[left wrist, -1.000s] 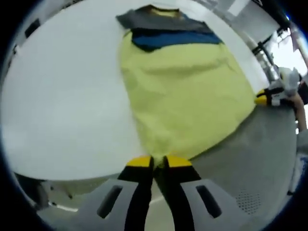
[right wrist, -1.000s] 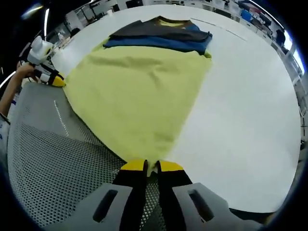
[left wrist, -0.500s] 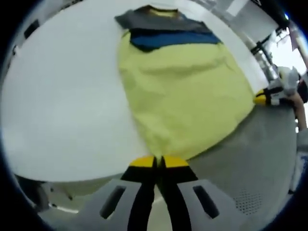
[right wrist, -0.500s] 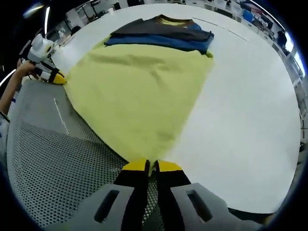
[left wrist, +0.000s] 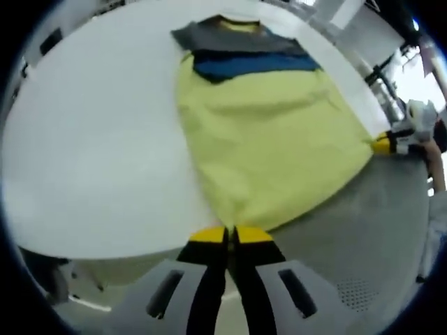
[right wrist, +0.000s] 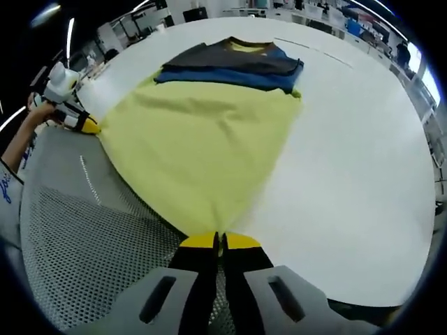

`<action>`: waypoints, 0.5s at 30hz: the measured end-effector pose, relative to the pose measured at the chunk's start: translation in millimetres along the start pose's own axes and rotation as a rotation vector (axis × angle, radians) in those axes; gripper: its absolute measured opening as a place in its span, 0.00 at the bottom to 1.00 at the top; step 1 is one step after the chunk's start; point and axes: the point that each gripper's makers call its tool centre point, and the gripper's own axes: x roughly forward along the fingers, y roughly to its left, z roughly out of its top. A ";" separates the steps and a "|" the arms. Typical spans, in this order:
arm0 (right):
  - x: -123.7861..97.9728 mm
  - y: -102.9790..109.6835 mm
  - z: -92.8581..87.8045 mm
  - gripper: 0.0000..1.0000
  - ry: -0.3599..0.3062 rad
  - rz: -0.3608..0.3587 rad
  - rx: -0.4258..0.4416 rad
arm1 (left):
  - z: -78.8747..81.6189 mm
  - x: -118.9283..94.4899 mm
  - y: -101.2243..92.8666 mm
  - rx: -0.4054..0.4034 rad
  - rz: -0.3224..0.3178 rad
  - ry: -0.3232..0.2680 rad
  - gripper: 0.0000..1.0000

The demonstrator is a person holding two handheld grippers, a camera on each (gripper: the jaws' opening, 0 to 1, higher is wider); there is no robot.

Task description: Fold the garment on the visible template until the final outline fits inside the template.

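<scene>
Garment (left wrist: 269, 146) spread flat on white surface (left wrist: 91, 139), hem corners clenched in left tongs (left wrist: 229, 234) and right tongs (right wrist: 217, 240). Long axis stretched away from both tongs toward collar; hem equally near both.

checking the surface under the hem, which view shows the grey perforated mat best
The right gripper view: the grey perforated mat spreads wide there, its holes sharp beside the yellow garment. In the left gripper view the mat looks blurred, with holes visible in just a small patch.
</scene>
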 end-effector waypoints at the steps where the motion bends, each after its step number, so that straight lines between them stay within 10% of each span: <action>1: -1.0 -0.1 1.5 0.03 -0.009 -0.001 0.002 | 0.8 -2.0 -0.8 0.001 -0.001 -0.007 0.00; 15: -35.7 1.4 23.2 0.02 -0.179 -0.029 0.035 | 18.7 -38.7 -10.6 0.044 0.010 -0.129 0.00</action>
